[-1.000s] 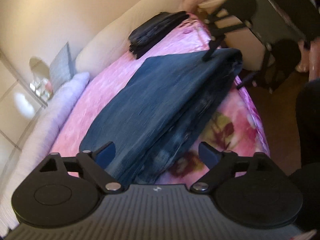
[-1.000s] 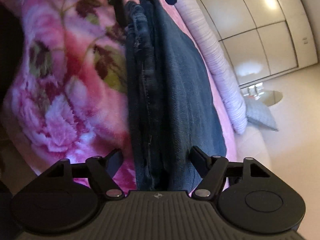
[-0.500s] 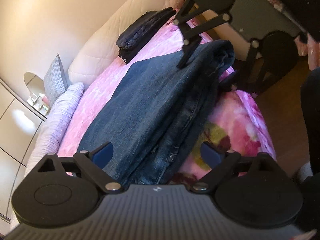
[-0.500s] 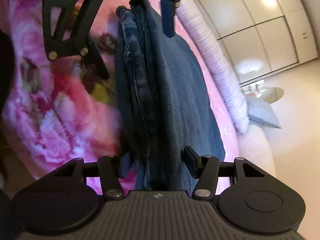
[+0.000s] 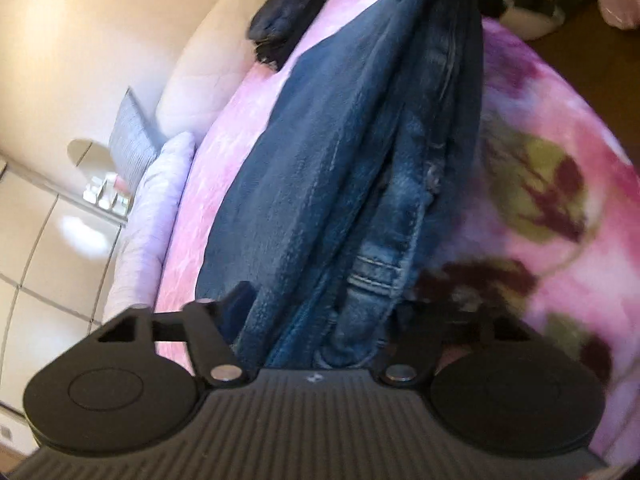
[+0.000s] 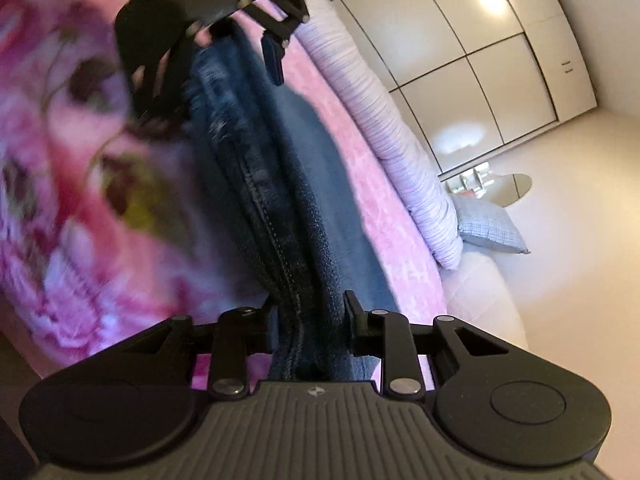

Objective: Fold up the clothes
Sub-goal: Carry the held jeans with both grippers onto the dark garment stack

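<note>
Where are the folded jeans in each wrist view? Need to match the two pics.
Left wrist: folded jeans run up the centre from between the left gripper fingers to the top edge.
Right wrist: jeans run from between the right gripper fingers, whose jaws are closing on them, up to the upper left.
Shared landmark: striped lilac pillow, left of the jeans in the left view, right of them in the right view.

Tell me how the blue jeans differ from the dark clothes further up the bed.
The jeans are mid-blue denim; the dark clothes look almost black. The jeans stretch long across the pink blanket; the dark clothes form a compact stack. The jeans lie near its edge, the dark clothes by the white headboard. Both are folded.
</note>
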Demonstrator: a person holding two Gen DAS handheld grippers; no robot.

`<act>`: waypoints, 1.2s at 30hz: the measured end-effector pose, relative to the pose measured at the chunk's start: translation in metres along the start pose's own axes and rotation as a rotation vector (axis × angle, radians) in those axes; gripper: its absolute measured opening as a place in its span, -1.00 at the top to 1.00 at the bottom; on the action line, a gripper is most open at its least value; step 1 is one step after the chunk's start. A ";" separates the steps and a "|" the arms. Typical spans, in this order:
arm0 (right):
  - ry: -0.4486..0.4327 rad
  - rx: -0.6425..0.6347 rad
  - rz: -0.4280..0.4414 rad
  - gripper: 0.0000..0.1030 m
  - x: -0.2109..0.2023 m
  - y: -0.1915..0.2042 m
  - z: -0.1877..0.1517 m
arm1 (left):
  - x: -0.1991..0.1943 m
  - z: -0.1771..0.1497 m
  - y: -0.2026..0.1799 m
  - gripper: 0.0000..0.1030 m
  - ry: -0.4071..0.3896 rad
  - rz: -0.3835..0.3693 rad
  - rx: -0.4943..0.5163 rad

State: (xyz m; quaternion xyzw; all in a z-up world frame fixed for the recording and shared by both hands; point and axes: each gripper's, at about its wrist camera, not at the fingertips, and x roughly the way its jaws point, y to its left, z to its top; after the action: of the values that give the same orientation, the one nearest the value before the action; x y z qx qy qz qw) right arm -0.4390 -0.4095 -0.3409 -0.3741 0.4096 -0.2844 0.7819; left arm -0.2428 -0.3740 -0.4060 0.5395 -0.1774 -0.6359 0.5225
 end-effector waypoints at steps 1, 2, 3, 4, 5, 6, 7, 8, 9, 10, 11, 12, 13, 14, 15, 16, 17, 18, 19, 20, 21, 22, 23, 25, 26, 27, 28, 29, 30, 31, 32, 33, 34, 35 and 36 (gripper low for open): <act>0.011 -0.003 -0.007 0.12 0.003 0.006 -0.003 | 0.000 0.000 -0.001 -0.05 -0.001 -0.001 0.001; 0.025 -0.008 -0.015 0.03 0.007 0.011 -0.005 | 0.000 -0.001 -0.001 -0.05 -0.002 -0.004 -0.002; 0.032 -0.011 -0.017 0.01 0.012 0.015 -0.006 | 0.001 -0.001 0.000 -0.04 -0.002 -0.007 -0.004; 0.033 -0.011 -0.014 -0.03 0.017 0.016 -0.007 | 0.002 -0.001 0.000 -0.04 0.000 -0.008 -0.002; 0.034 -0.018 -0.014 -0.02 0.020 0.018 -0.006 | 0.003 0.000 0.001 -0.01 0.001 -0.011 0.005; 0.036 -0.032 -0.012 0.03 0.022 0.019 -0.006 | 0.004 0.000 0.003 0.04 0.002 -0.014 0.018; 0.040 -0.046 -0.008 0.20 0.023 0.019 -0.005 | 0.004 0.002 0.006 0.07 0.000 -0.013 0.027; 0.043 -0.053 -0.006 0.40 0.023 0.017 -0.004 | 0.001 0.004 0.010 0.12 -0.006 -0.009 0.033; 0.038 -0.052 -0.018 0.51 0.021 0.012 -0.004 | -0.002 0.006 0.015 0.14 -0.012 -0.005 0.039; 0.030 -0.047 -0.038 0.54 0.017 0.006 -0.002 | -0.005 0.007 0.019 0.15 -0.017 0.000 0.044; 0.023 -0.042 -0.059 0.55 0.014 0.000 -0.001 | -0.008 0.009 0.023 0.16 -0.023 0.004 0.050; 0.013 -0.036 -0.079 0.56 0.012 -0.007 0.000 | -0.011 0.013 0.030 0.18 -0.032 0.016 0.054; 0.003 -0.030 -0.098 0.56 0.010 -0.017 0.001 | -0.013 0.019 0.038 0.18 -0.044 0.036 0.058; -0.008 -0.023 -0.117 0.56 0.008 -0.026 0.003 | -0.015 0.025 0.047 0.18 -0.056 0.056 0.061; -0.019 -0.016 -0.135 0.56 0.007 -0.035 0.004 | -0.016 0.031 0.057 0.18 -0.071 0.074 0.065; -0.029 -0.009 -0.154 0.56 0.005 -0.044 0.005 | -0.014 0.039 0.067 0.18 -0.090 0.087 0.069; -0.039 -0.002 -0.171 0.56 0.005 -0.056 0.005 | -0.011 0.046 0.078 0.18 -0.108 0.098 0.074; -0.047 0.004 -0.187 0.56 0.007 -0.068 0.004 | -0.005 0.053 0.088 0.18 -0.127 0.106 0.080; -0.052 0.005 -0.201 0.56 0.011 -0.079 0.002 | 0.001 0.059 0.098 0.18 -0.146 0.111 0.088; -0.055 0.006 -0.213 0.56 0.016 -0.091 0.000 | 0.008 0.065 0.107 0.18 -0.163 0.112 0.098; -0.054 0.006 -0.220 0.56 0.016 -0.099 -0.003 | 0.014 0.072 0.115 0.18 -0.182 0.111 0.109; -0.049 0.006 -0.224 0.56 0.012 -0.103 -0.007 | 0.018 0.078 0.121 0.18 -0.200 0.105 0.118; -0.043 0.009 -0.227 0.56 0.011 -0.111 -0.009 | 0.022 0.082 0.127 0.18 -0.216 0.097 0.126; -0.020 0.011 -0.223 0.57 0.004 -0.120 -0.012 | 0.031 0.094 0.142 0.19 -0.233 0.066 0.136; -0.003 0.014 -0.211 0.57 0.001 -0.128 -0.012 | 0.033 0.100 0.149 0.20 -0.236 0.045 0.133; 0.014 0.018 -0.198 0.57 -0.001 -0.136 -0.013 | 0.034 0.104 0.156 0.20 -0.236 0.018 0.127; 0.034 0.022 -0.180 0.57 -0.003 -0.145 -0.012 | 0.031 0.109 0.163 0.20 -0.231 -0.019 0.120; 0.056 0.026 -0.156 0.57 -0.004 -0.157 -0.011 | 0.029 0.116 0.171 0.20 -0.225 -0.059 0.114; 0.079 0.031 -0.132 0.57 -0.005 -0.169 -0.009 | 0.026 0.123 0.179 0.20 -0.221 -0.093 0.112; 0.101 0.035 -0.108 0.57 -0.006 -0.181 -0.008 | 0.021 0.128 0.188 0.20 -0.221 -0.123 0.113; 0.122 0.038 -0.085 0.57 -0.008 -0.193 -0.006 | 0.014 0.135 0.197 0.20 -0.220 -0.156 0.110; 0.140 0.040 -0.062 0.57 -0.013 -0.204 -0.002 | 0.008 0.142 0.205 0.20 -0.222 -0.181 0.109; 0.160 0.046 -0.041 0.57 -0.021 -0.215 0.002 | 0.003 0.150 0.213 0.20 -0.228 -0.198 0.111; 0.180 0.055 -0.024 0.57 -0.028 -0.225 0.006 | -0.002 0.158 0.220 0.20 -0.234 -0.215 0.114; 0.200 0.065 -0.013 0.57 -0.034 -0.236 0.008 | -0.008 0.167 0.228 0.20 -0.240 -0.232 0.116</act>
State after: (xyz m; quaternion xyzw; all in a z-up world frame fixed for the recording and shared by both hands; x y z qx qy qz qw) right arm -0.4816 -0.5131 -0.1300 -0.3209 0.4736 -0.3387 0.7470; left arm -0.2812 -0.5128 -0.1633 0.5061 -0.2114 -0.7404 0.3885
